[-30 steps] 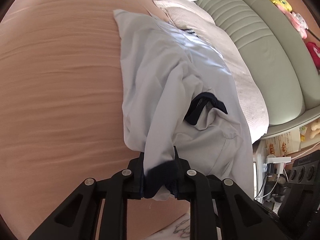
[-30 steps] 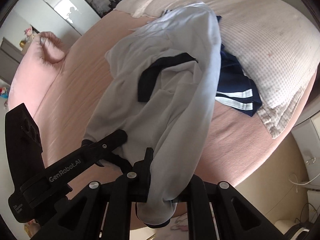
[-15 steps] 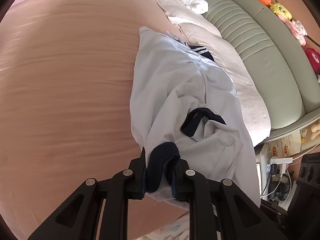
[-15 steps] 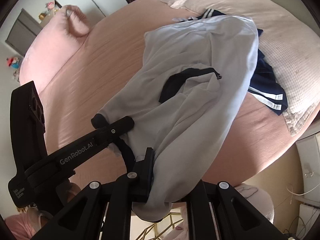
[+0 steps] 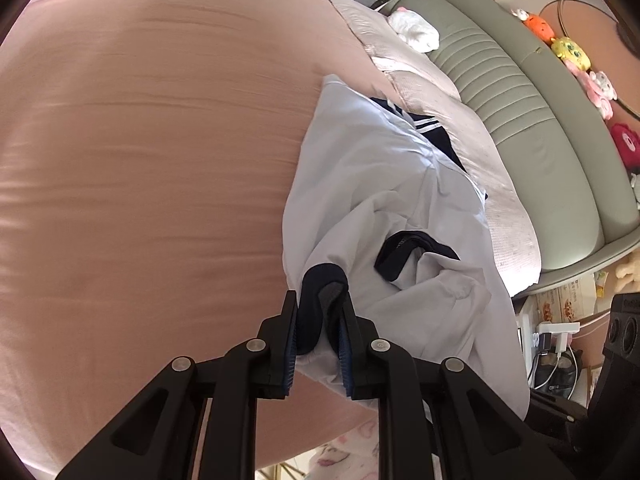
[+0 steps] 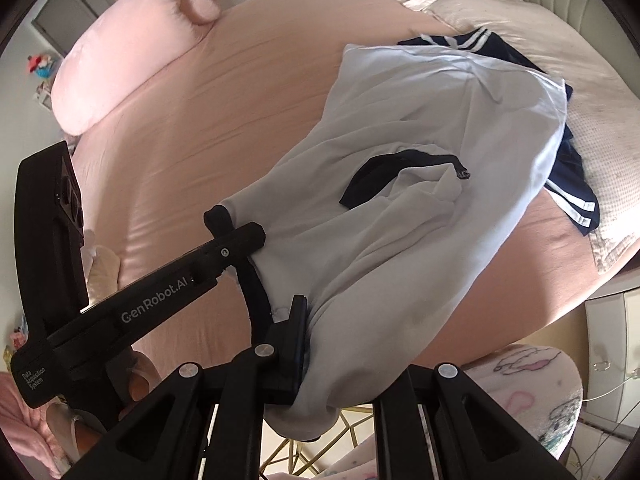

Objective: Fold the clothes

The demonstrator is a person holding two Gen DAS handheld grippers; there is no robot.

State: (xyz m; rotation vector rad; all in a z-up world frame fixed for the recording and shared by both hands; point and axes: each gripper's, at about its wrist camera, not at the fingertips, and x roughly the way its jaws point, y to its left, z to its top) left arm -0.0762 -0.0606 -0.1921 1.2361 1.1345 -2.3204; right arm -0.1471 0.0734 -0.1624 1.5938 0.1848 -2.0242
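Left wrist view: compared with a second ago, the white shirt (image 5: pixel 384 208) lies farther right on the pink bed (image 5: pixel 140 160), and more bare sheet shows. The left gripper (image 5: pixel 318 320) has its fingers nearly closed on one navy cuff (image 5: pixel 316 284). A navy skirt (image 5: pixel 424 128) is mostly hidden beneath the shirt.

Right wrist view: the right gripper (image 6: pixel 324 344) pinches bunched shirt fabric (image 6: pixel 400 184); its right finger is hidden by cloth. One left gripper (image 6: pixel 224 220), one skirt (image 6: pixel 572 176), one pillow (image 6: pixel 132 56).
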